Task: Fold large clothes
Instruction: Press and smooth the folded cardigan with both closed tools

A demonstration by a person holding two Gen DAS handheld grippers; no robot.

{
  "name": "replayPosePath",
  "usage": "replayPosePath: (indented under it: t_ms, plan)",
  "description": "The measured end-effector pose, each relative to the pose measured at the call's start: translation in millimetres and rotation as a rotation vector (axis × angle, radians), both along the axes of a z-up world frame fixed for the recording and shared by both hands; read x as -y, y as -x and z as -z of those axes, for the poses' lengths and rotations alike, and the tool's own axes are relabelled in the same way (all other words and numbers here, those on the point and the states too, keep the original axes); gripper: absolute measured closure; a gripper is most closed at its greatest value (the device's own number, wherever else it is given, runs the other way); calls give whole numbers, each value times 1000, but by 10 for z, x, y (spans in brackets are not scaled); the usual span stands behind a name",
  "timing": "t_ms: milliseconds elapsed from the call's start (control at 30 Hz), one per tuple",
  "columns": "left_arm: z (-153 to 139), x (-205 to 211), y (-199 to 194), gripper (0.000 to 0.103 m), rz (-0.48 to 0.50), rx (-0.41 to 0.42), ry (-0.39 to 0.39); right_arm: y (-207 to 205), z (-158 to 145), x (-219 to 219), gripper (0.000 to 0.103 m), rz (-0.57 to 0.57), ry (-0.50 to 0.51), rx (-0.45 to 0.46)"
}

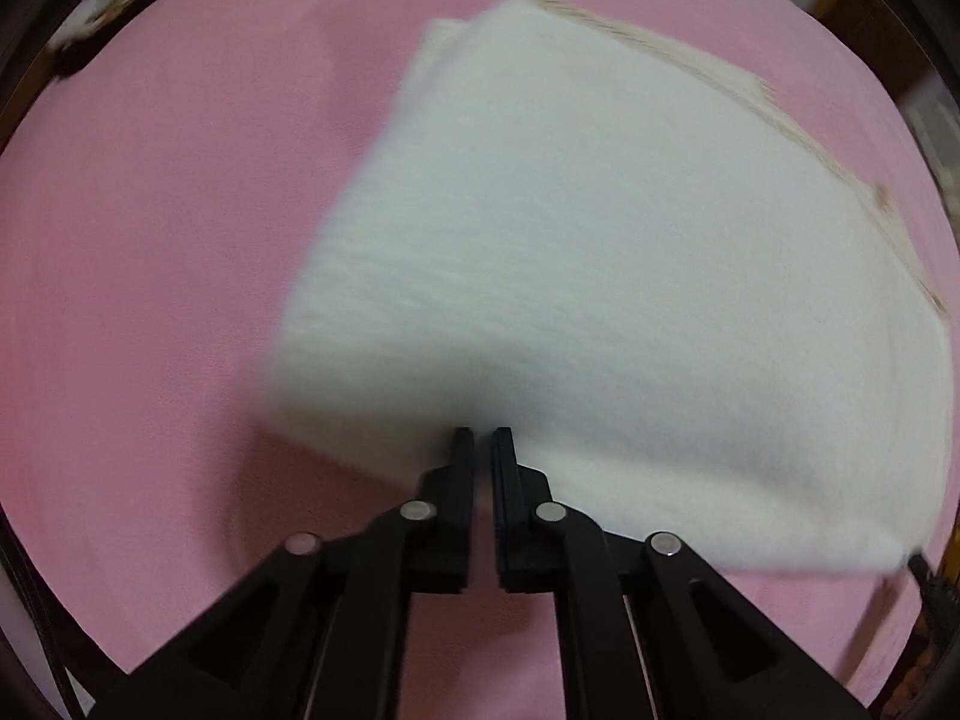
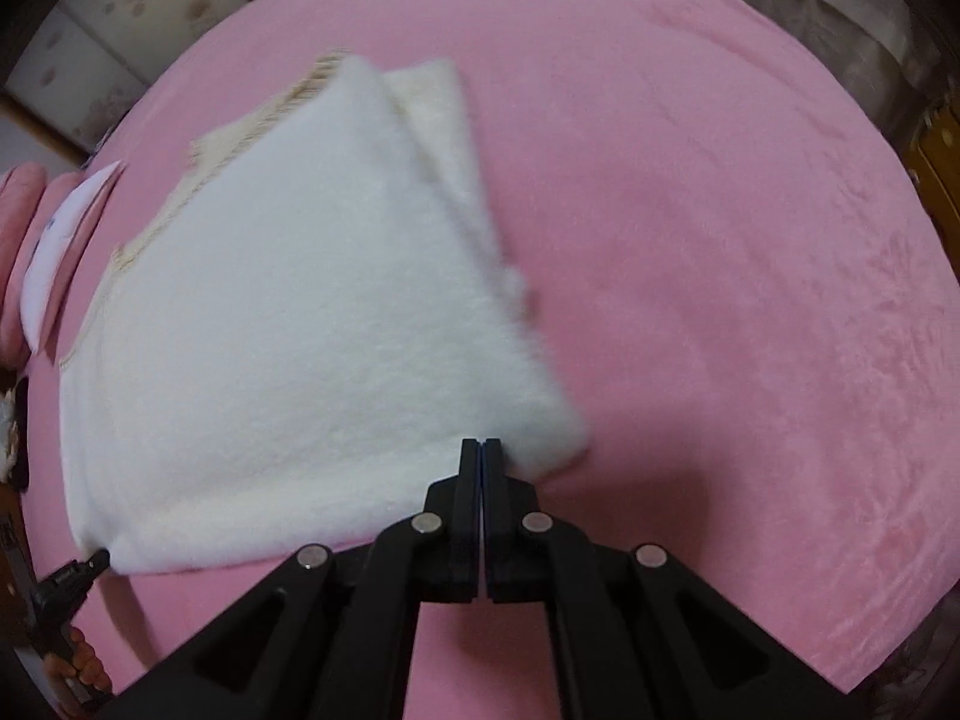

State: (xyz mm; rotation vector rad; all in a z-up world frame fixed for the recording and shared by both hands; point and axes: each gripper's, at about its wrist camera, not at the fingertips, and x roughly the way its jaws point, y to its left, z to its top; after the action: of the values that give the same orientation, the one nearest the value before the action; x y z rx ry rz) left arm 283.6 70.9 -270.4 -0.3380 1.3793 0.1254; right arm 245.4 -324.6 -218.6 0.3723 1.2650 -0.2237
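Observation:
A white fluffy garment point(image 1: 600, 276) lies folded on the pink bedspread point(image 1: 150, 300), with a beige knitted trim along its far edge. My left gripper point(image 1: 485, 432) is shut on its near edge close to the left corner, white cloth pinched between the fingertips. In the right wrist view the same garment point(image 2: 288, 330) spreads to the left, and my right gripper point(image 2: 482, 441) is shut on its near edge close to the right corner. The near edge looks lifted off the bedspread point(image 2: 720, 300) and blurred. Each view shows the other gripper's tip at the opposite corner.
Pink pillows point(image 2: 18, 228) and a white cushion point(image 2: 66, 228) lie at the bed's left edge. A floral cupboard point(image 2: 150, 6) stands behind, wooden furniture point(image 2: 942, 162) at the right. A hand point(image 2: 84, 666) holds the left gripper's handle.

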Motion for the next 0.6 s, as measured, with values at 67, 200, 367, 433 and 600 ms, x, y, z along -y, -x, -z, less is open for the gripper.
replayPosePath:
  t_ms: [67, 200, 367, 433, 600]
  plan:
    - [-118, 266, 21, 100, 83, 39, 105, 2, -36, -257, 103, -74, -127, 77]
    - [-180, 760, -31, 99, 190, 59, 232, -111, 220, -993, 103, -217, -487, 98]
    - [46, 937, -367, 99, 245, 19, 292, -376, 524, -1537, 103, -272, -546, 97]
    - [87, 914, -402, 99, 251, 33, 315, -491, 575, -1513, 103, -250, -592, 113]
    - [70, 915, -727, 99, 207, 119, 327, -954, 604, -1554, 103, -292, -583, 173]
